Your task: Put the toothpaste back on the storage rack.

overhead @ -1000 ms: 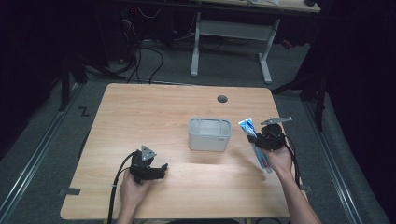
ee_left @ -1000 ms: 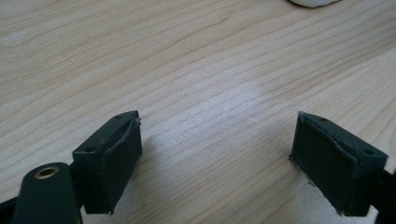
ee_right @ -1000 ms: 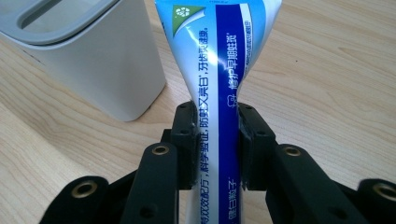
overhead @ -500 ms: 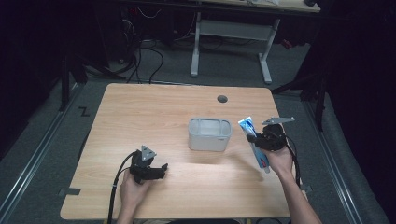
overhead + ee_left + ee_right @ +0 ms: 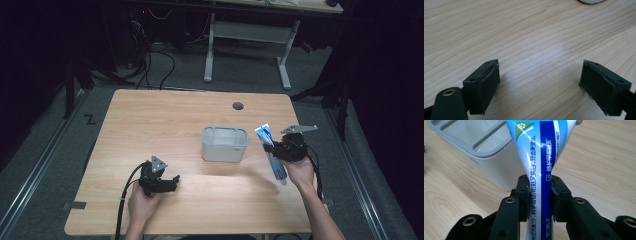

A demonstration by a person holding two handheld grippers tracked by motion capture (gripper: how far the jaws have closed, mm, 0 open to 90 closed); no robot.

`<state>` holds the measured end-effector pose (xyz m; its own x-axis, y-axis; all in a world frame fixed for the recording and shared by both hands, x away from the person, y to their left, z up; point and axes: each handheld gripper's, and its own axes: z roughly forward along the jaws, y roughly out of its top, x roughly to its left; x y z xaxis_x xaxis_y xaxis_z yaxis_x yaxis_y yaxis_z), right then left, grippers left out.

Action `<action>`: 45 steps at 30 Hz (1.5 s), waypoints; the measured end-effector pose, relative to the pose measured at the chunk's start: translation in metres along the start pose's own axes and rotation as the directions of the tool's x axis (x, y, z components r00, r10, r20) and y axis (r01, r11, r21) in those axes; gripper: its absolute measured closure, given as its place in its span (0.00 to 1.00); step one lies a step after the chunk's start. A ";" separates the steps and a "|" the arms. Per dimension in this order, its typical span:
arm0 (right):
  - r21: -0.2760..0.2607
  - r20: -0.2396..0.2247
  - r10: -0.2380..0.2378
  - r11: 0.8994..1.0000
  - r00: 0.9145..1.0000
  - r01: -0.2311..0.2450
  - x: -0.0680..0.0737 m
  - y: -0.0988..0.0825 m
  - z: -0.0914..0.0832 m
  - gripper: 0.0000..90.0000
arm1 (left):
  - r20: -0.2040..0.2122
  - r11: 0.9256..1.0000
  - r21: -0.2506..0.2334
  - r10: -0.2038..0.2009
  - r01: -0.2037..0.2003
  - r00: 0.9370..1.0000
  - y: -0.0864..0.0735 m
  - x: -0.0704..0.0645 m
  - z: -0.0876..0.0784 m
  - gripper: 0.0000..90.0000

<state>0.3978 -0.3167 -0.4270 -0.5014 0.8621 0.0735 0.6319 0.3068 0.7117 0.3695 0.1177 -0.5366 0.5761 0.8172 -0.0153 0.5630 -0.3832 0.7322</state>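
Observation:
A blue and white toothpaste tube (image 5: 272,152) (image 5: 541,157) is pinched in my right gripper (image 5: 281,150) (image 5: 539,197), which is shut on its middle, with the flat crimped end pointing up and away. It hangs just right of a grey divided holder (image 5: 225,144) (image 5: 476,152) in the middle of the wooden table (image 5: 165,120). My left gripper (image 5: 172,182) (image 5: 539,85) rests low at the front left, open, with bare wood between its pads.
A round cable hole (image 5: 238,106) sits near the table's far edge. A white desk frame (image 5: 250,35) and cables lie on the floor beyond. A white rim (image 5: 591,1) peeks in at the top of the left gripper view.
The right gripper with the tube has shifted only slightly; the tube stands about as before. The left gripper has stayed put.

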 end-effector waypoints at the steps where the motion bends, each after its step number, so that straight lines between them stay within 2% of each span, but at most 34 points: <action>1: 0.000 0.000 0.000 1.000 1.000 0.000 0.000 0.000 0.000 0.79 | 0.000 1.000 0.000 0.000 0.000 1.000 0.000 0.000 0.000 0.18; 10: -0.023 -0.022 -0.027 0.999 0.999 0.027 0.010 0.008 -0.007 0.80 | 0.000 1.000 0.000 0.000 0.000 1.000 0.000 0.000 0.000 0.18; 22: -0.046 -0.060 -0.037 0.998 0.998 0.034 0.016 0.015 -0.013 0.80 | 0.000 1.000 0.000 -0.001 0.001 1.000 0.000 0.000 0.000 0.18; 45: -0.114 -0.131 -0.092 0.990 0.987 0.077 0.033 0.037 -0.025 0.80 | 0.000 1.000 0.000 -0.001 0.001 1.000 0.000 0.000 0.000 0.18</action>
<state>0.3894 -0.2867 -0.3808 -0.6308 0.7697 0.0986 0.5195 0.3244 0.7905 0.3696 0.1176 -0.5366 0.5753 0.8178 -0.0162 0.5636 -0.3820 0.7324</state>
